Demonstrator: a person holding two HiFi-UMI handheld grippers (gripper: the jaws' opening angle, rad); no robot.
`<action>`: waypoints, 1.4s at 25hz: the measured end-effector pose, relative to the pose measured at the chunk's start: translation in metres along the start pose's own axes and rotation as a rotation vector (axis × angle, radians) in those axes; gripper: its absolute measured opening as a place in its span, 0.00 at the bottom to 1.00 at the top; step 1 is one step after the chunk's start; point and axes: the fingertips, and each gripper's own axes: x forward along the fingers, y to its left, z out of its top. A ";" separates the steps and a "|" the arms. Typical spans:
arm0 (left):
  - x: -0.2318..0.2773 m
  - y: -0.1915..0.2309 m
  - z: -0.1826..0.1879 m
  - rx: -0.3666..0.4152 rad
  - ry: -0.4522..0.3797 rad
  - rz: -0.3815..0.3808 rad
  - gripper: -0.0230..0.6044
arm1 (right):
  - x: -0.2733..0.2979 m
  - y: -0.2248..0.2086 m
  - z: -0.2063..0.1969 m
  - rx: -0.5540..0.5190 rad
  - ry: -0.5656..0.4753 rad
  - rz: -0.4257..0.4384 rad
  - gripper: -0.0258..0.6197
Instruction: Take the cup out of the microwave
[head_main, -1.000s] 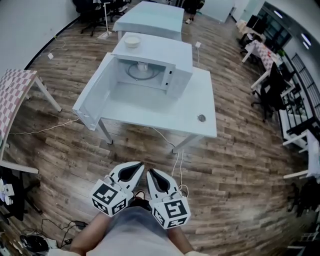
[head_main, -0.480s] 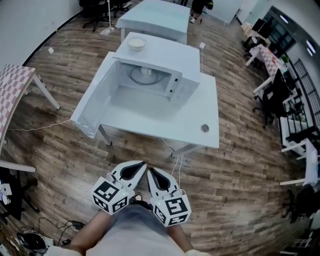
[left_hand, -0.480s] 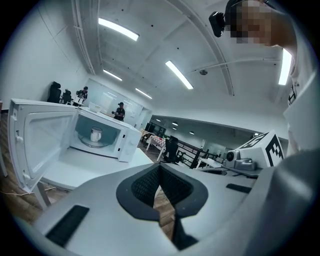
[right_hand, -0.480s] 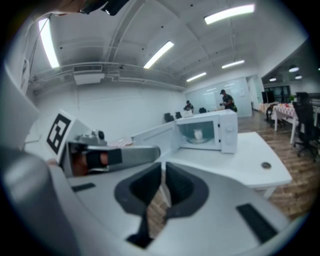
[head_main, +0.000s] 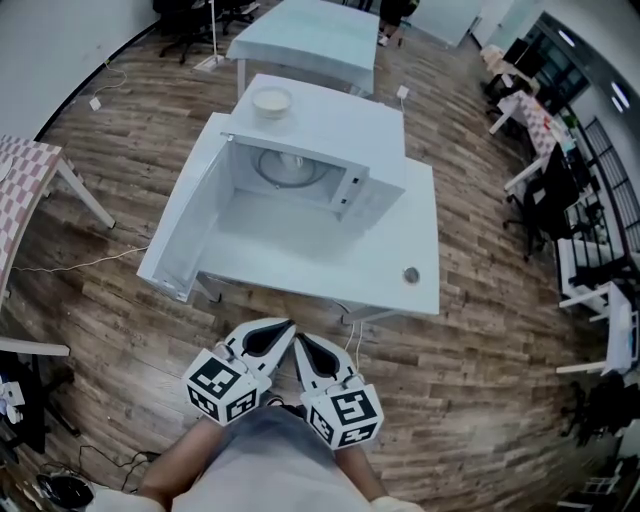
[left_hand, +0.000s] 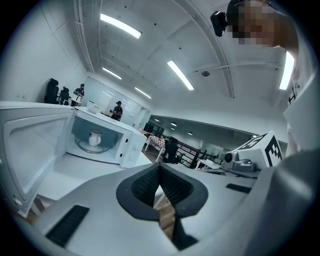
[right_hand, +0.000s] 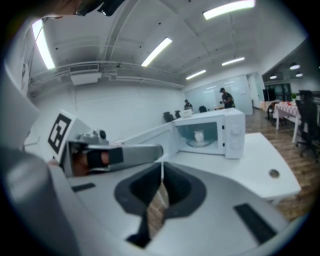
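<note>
**Change since the earlier head views:** microwave (head_main: 372, 140) and table (head_main: 400, 245) now nearer to both grippers, larger and lower in the frame. Left gripper (head_main: 284, 326) and right gripper (head_main: 299, 340) kept side by side, held low and close in, well short of the table edge. No change in jaw state:
- Left gripper: closed, jaws meeting at the tips, nothing between them.
- Right gripper: closed likewise, empty.

**Meaning for the task:** approach phase only, judged as early.
- Door (head_main: 185, 235) already swung fully open, ahead and to the left of the left gripper. No opening step needed.
- Cup (left_hand: 94, 137) upright on the turntable (left_hand: 92, 148) inside the cavity, far ahead of both grippers and left of the left gripper's line.
- In the right gripper view, cup (right_hand: 199, 136) ahead and slightly right.
- Before any grasp: close the remaining gap, then part the jaws of the chosen gripper.

**Hidden or unclear:**
- In the head view, cup mostly masked by the microwave's top edge, seen only as a pale spot.
- Handle direction too small to read with confidence.
- Contents not visible.
- Lower part of both gripper views filled by the gripper's own housing, so whatever lies directly below the jaws cut off.
- Bowl (head_main: 271, 100) on top of the microwave, beyond the cup, not part of the task.
</note>
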 end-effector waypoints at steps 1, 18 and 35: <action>0.002 0.004 0.003 0.002 -0.001 -0.001 0.05 | 0.005 -0.001 0.003 -0.004 -0.001 0.000 0.08; 0.023 0.066 0.058 0.005 -0.078 -0.060 0.05 | 0.075 -0.014 0.046 0.031 -0.043 -0.041 0.08; 0.021 0.112 0.067 -0.011 -0.119 0.043 0.05 | 0.108 -0.032 0.065 0.008 -0.104 -0.080 0.08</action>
